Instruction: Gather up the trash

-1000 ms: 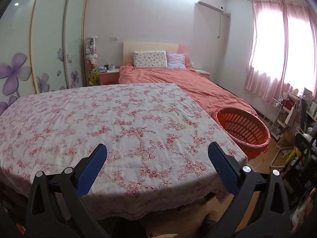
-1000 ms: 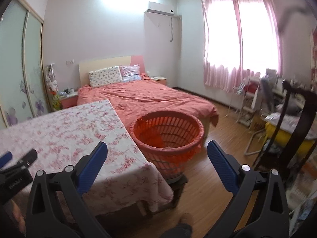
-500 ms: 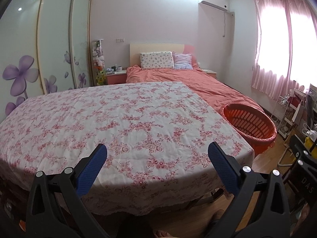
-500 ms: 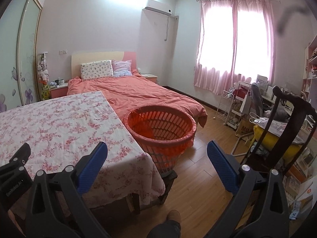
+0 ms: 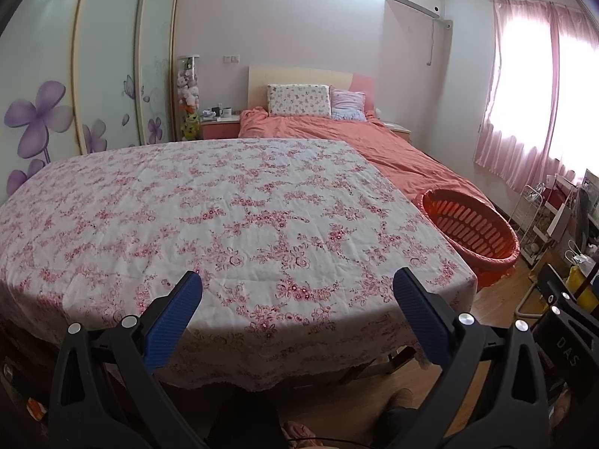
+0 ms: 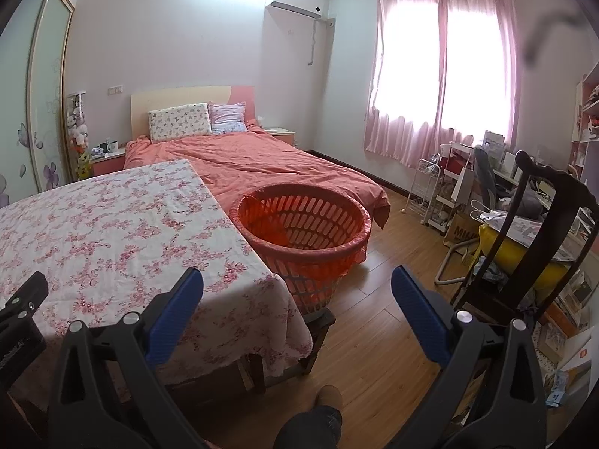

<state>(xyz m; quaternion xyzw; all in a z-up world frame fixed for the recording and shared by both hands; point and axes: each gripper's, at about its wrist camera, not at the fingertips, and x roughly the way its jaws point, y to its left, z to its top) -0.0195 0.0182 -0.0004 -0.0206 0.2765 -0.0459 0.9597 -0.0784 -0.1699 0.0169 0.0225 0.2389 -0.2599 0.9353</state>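
Observation:
An orange slotted basket lined with an orange bag stands on a low stool at the right end of the table, which wears a pink floral cloth. The same basket shows at the right of the left wrist view, beyond the table. No loose trash shows on the cloth. My left gripper hovers open over the table's near edge, holding nothing. My right gripper is open and bare too, near the table's right corner, in front of the basket. The left tool's black body pokes in at that view's left.
A bed with an orange quilt lies behind the table and basket. A dark wooden chair and a cluttered desk area stand on the right. Wood floor runs between basket and chair. The person's shoe is below. Wardrobe doors line the left wall.
Both grippers have drawn back and risen a little from the table, so more of the floor and the table's near edge shows. Both stay open and hold nothing.

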